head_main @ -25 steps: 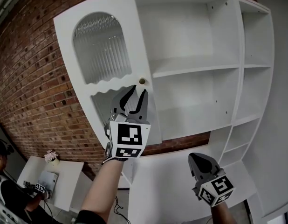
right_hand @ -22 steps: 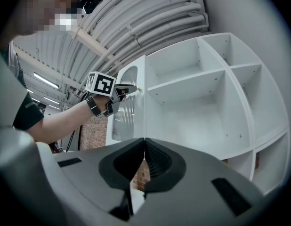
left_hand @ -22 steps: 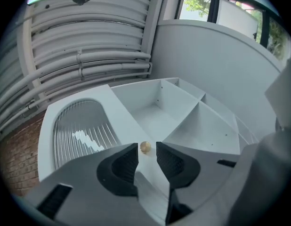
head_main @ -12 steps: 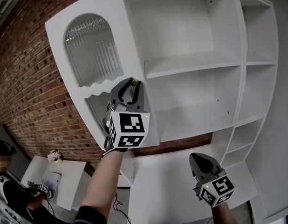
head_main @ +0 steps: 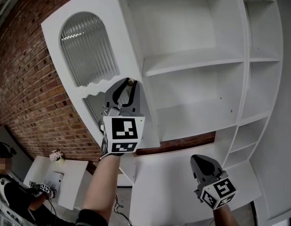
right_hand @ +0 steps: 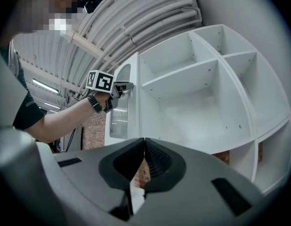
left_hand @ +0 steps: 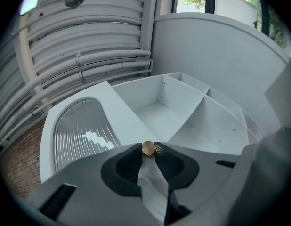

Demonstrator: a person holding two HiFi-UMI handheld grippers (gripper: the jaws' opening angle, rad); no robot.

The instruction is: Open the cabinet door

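Left gripper view: the small brass knob (left_hand: 148, 148) is seen between the tips of the left gripper (head_main: 128, 84), whose jaws are closing on it, with no gap visible on either side. The knob is set near the free edge of the white cabinet door (head_main: 118, 18), which lies to the left of the open shelves (head_main: 192, 60) and appears flush with them or nearly so. The door is judged a stiff, fairly light panel that should swing freely. Its ribbed glass panes (head_main: 86, 48) are fragile and are best left untouched. The round, smooth knob is the only purchase offered and may slip from a loose pinch. Room for the swing is judged open toward the viewer, with the brick wall (head_main: 28, 88) at the hinge side. The right gripper (head_main: 200, 159) is held low, well apart from the door, with its jaws pressed together on nothing.
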